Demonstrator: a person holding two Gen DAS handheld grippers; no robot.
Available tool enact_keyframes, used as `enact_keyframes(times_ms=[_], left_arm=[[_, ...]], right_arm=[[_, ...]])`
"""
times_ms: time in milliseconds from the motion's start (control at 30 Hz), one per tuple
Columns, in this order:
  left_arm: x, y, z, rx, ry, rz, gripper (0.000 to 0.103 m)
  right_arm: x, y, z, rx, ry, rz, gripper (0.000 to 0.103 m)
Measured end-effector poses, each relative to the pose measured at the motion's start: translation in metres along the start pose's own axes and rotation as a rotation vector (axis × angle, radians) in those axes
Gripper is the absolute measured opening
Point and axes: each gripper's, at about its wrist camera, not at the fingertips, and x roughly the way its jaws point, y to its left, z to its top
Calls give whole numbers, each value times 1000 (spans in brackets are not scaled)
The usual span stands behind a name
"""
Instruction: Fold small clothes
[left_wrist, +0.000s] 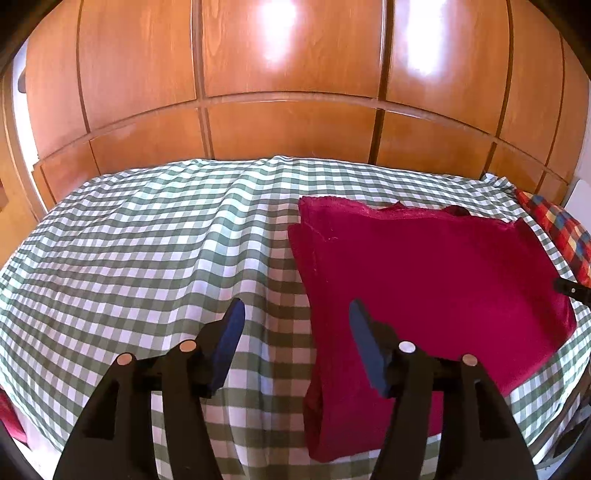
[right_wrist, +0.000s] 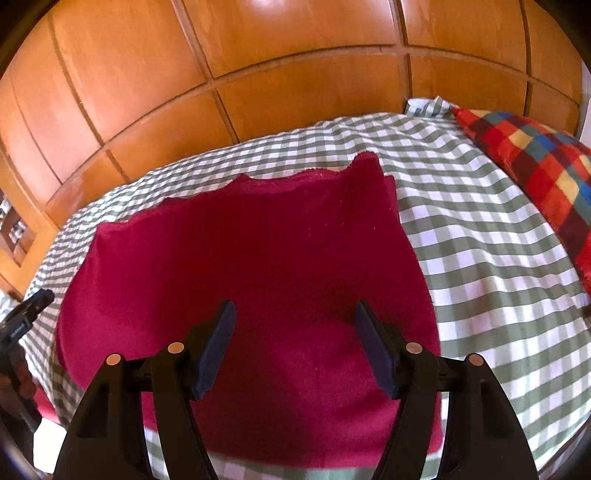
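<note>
A crimson cloth (left_wrist: 424, 273) lies flat and folded on the green-and-white checked bed cover (left_wrist: 147, 251); its near end hangs over the bed's front edge. My left gripper (left_wrist: 297, 314) is open and empty above the cloth's left edge. In the right wrist view the same cloth (right_wrist: 266, 254) fills the middle, and my right gripper (right_wrist: 295, 317) is open and empty just above its near half. The tip of the right gripper (left_wrist: 570, 290) shows at the far right of the left wrist view; the left gripper (right_wrist: 26, 314) shows at the left edge of the right wrist view.
A wooden panelled wardrobe (left_wrist: 288, 92) stands right behind the bed. A red, blue and yellow checked pillow (right_wrist: 535, 184) lies at the bed's right end. The checked cover (right_wrist: 498, 258) is wrinkled to the left of the cloth.
</note>
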Motion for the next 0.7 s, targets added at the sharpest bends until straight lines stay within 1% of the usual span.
enact_keyframes(times_ms=[133,167,400,433,467,533,567,633,700], left_arm=[[6,3,3,1,6,13,59],[7,3,4,1,6,15,59],[20,6,10,0,20,18,59],[24,7,11,-2,27,11,61],[28,7,12,-1,36,3,65],[34,12,16,-17,43,-23,72],[37,16,18,-43,44,-41,73],[46,29,26,-120,63,-113,74],[53,37,34,-167,75,-168,72]], right_arm=[[11,-4,-4,23,7,-2,66],[13,-5,-5,25,5,-1,68],[20,-5,-9,25,-14,-8,74],[20,-4,-10,22,-18,-12,75],[20,-3,-10,20,-21,-14,76],[21,-3,-11,20,-28,-15,77],[21,-3,-12,22,-32,-14,77],[20,-4,-13,23,-39,-10,77],[20,-4,-14,24,-43,-8,77]])
